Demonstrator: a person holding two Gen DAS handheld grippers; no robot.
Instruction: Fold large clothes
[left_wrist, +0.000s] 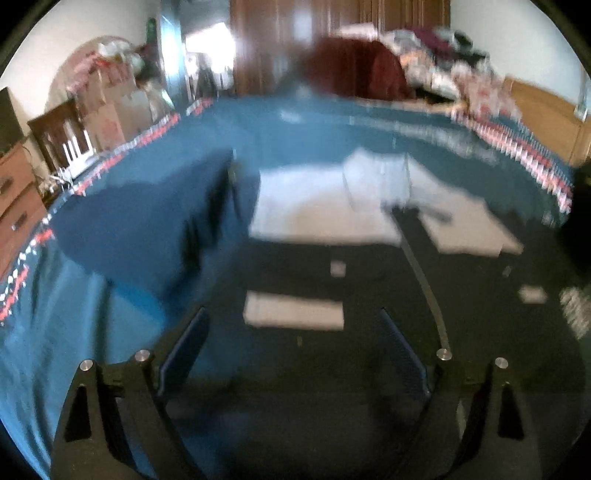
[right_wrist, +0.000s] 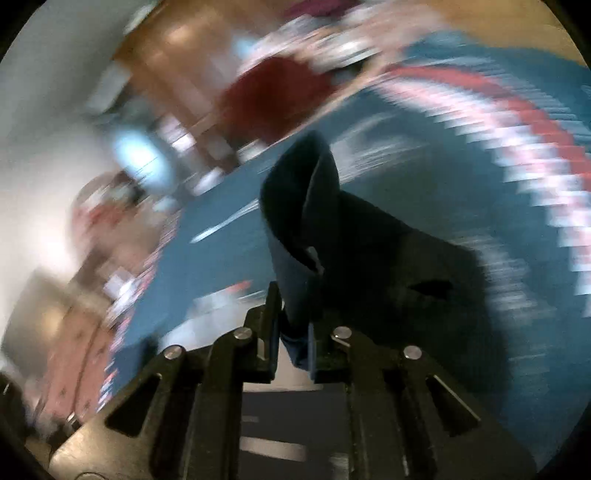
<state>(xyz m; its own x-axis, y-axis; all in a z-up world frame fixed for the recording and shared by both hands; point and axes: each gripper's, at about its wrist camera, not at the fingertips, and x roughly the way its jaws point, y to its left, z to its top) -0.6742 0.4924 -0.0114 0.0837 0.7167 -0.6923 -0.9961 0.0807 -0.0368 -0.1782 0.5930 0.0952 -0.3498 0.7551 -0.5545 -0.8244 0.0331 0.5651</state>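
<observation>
teal bedspread (left_wrist: 314, 122) lies open beyond the garment; clothes pile (left_wrist: 436, 55) crowds the far corner.

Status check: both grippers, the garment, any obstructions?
Left gripper open, empty, over the dark garment spread on the bed. Right gripper shut on a dark fabric fold, lifted. Frames blurred; nothing seen blocking.

One dark garment (left_wrist: 332, 288) with white panels, spread flat on one teal bedspread (left_wrist: 314, 122) with a red-and-white patterned border. One maroon item (left_wrist: 354, 70) at the far edge, beside one mixed heap of clothes (left_wrist: 443, 55) (pieces too blurred to count). One wooden dresser (left_wrist: 16, 192), two drawers visible. Two grippers: left gripper (left_wrist: 291, 354), right gripper (right_wrist: 293, 328).
</observation>
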